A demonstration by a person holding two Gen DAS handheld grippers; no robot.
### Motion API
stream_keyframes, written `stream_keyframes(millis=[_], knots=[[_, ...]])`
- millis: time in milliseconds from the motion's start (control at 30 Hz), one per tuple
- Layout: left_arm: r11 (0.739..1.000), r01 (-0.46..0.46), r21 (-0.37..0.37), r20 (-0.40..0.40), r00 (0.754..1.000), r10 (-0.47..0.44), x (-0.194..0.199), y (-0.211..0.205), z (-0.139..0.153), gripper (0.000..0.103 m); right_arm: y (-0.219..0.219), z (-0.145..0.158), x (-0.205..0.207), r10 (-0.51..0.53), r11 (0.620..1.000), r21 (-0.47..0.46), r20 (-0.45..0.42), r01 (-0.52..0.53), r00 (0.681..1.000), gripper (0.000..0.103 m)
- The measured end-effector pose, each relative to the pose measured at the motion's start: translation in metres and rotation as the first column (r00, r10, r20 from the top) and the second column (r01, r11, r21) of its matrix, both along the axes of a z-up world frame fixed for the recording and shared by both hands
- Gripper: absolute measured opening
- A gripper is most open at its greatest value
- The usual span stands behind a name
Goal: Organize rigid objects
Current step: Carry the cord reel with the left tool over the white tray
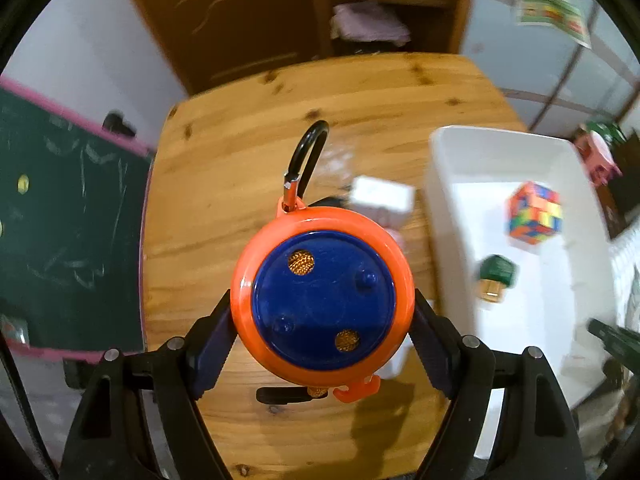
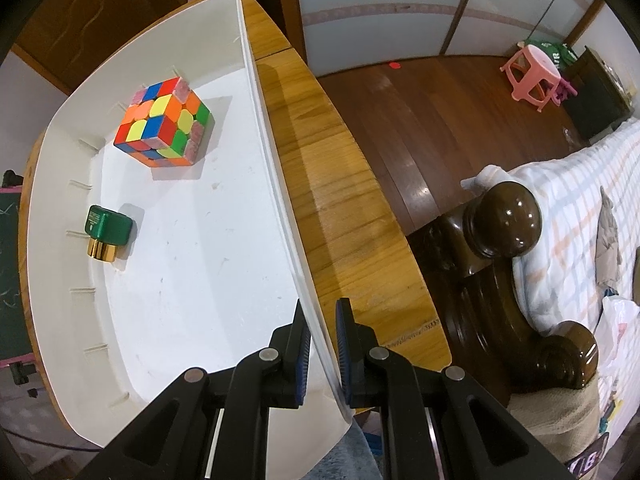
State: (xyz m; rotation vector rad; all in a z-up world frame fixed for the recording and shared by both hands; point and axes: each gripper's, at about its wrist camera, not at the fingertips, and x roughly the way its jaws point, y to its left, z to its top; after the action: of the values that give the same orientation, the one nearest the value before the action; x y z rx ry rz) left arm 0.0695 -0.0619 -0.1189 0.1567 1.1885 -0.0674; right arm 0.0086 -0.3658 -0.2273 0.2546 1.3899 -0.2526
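My left gripper point(image 1: 322, 320) is shut on a round orange case with a blue face point(image 1: 322, 300), held above the wooden table point(image 1: 224, 184); a black carabiner point(image 1: 306, 156) juts from its far edge. A white bin point(image 1: 452, 216) stands to the right, holding a colourful puzzle cube point(image 1: 534, 213) and a small green bottle with a gold cap point(image 1: 496, 276). My right gripper point(image 2: 322, 344) is shut on the white bin's point(image 2: 272, 184) right wall, one finger inside and one outside. The puzzle cube point(image 2: 164, 122) and the green bottle point(image 2: 108, 236) lie on the bin floor.
A small white box point(image 1: 382, 198) lies on the table behind the orange case. A dark chalkboard point(image 1: 60, 216) stands to the left, a wooden cabinet point(image 1: 248, 12) behind. A bed with a dark wooden post point(image 2: 508, 220) and a pink stool point(image 2: 532, 74) are right of the table.
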Motion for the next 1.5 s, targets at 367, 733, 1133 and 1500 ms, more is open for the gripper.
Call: stream_keyframes(millis=[367, 733, 1133, 1500], knots=[[0.972, 0.232, -0.036, 0.011, 0.973, -0.232, -0.014, -0.089, 0.025, 0.083, -0.007, -0.007, -0.012, 0.017, 0.997, 0.077, 0.0, -0.017, 1.0, 0.008], [0.933, 0.358, -0.037, -0.074, 0.93, -0.36, -0.017, -0.163, -0.009, 0.083, -0.014, -0.011, -0.02, 0.025, 0.991, 0.133, 0.022, -0.028, 0.999, 0.008], [0.917, 0.397, 0.031, -0.144, 0.91, -0.388, -0.012, -0.205, -0.059, 0.083, -0.021, -0.014, -0.023, 0.025, 0.981, 0.189, 0.043, -0.033, 0.999, 0.008], [0.911, 0.406, 0.068, -0.212, 0.898, -0.385, -0.008, -0.226, -0.094, 0.083, -0.019, -0.014, -0.024, 0.053, 0.98, 0.191, 0.046, -0.061, 0.998, 0.008]])
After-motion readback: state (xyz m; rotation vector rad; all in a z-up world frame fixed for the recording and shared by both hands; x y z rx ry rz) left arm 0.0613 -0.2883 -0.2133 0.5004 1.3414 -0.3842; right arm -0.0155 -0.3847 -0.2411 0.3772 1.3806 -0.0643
